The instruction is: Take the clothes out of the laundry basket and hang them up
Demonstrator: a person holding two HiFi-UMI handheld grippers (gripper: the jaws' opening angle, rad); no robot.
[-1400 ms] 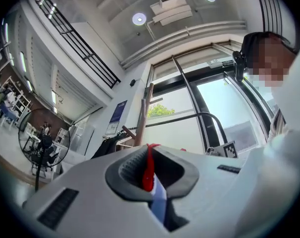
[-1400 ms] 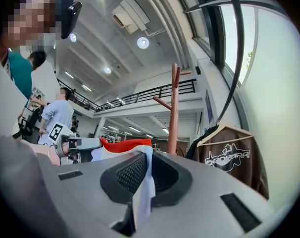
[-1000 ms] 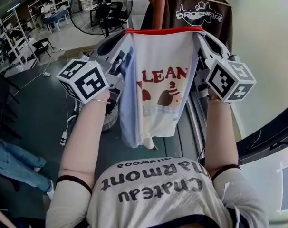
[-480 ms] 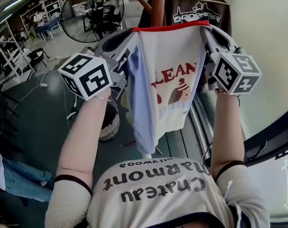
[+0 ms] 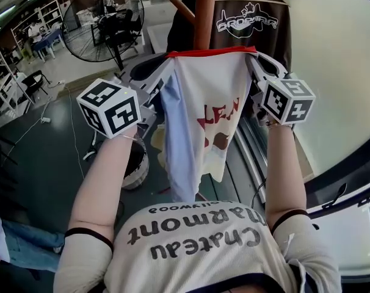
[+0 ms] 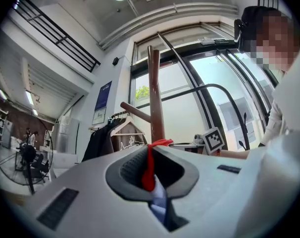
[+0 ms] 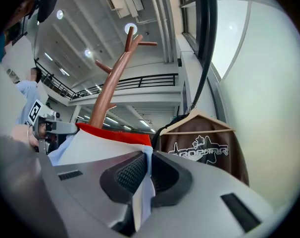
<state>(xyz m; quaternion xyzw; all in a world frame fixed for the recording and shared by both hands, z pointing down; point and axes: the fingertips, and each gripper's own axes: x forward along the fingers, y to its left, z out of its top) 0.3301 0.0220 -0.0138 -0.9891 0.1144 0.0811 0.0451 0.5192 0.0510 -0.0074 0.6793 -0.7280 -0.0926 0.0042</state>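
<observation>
Descent is the change: over the last second both my claws have sunk a little, carrying the white T-shirt with red collar band, light blue sleeves and red lettering [image 5: 206, 96] toward the tall reddish wooden coat-stand pole [image 5: 204, 11], which now rises just beyond them. The print has creased so that fewer letters show. My left claw [image 5: 163, 63] is pressed together on the red collar band, my right claw [image 5: 253, 60] pinches the pale shoulder edge, and the shirt hangs stretched between them. I judge it is clear of the round pale laundry basket [image 5: 136, 163], which is on the floor well below my left claw, but not yet hung. The collar edge runs level from claw to claw. The shirt's long axis drops straight down, collar up, hem toward the floor, print facing me. A brown printed shirt on a wooden hanger [image 5: 249, 23] hangs just beyond my right claw.
</observation>
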